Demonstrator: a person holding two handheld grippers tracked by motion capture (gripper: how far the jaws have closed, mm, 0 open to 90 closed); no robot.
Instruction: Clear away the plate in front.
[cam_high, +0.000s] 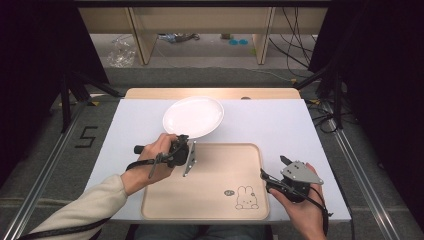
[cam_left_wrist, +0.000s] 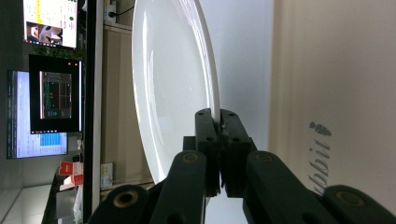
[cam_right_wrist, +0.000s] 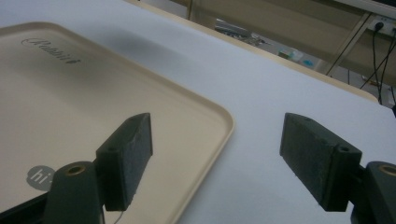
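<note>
Looking down from the high view, the white plate (cam_high: 193, 116) sits on the pale worktop (cam_high: 280, 120) just behind the beige tray (cam_high: 210, 165), its near edge overlapping the tray's far-left corner. The left gripper (cam_high: 184, 142) meets the plate at that near edge, while the right gripper (cam_high: 282, 161) rests just beside the tray's right rim, apart from the plate.

From the left gripper view, turned on its side, the left gripper (cam_left_wrist: 219, 122) has its jaws pinched tight on the thin rim of the plate (cam_left_wrist: 168, 88), a detail the high view leaves unclear; the tray (cam_left_wrist: 327, 70) lies beyond.

From the right gripper view, the right gripper (cam_right_wrist: 217, 154) stands wide apart with nothing between its pads, straddling the corner of the tray (cam_right_wrist: 93, 93).
</note>
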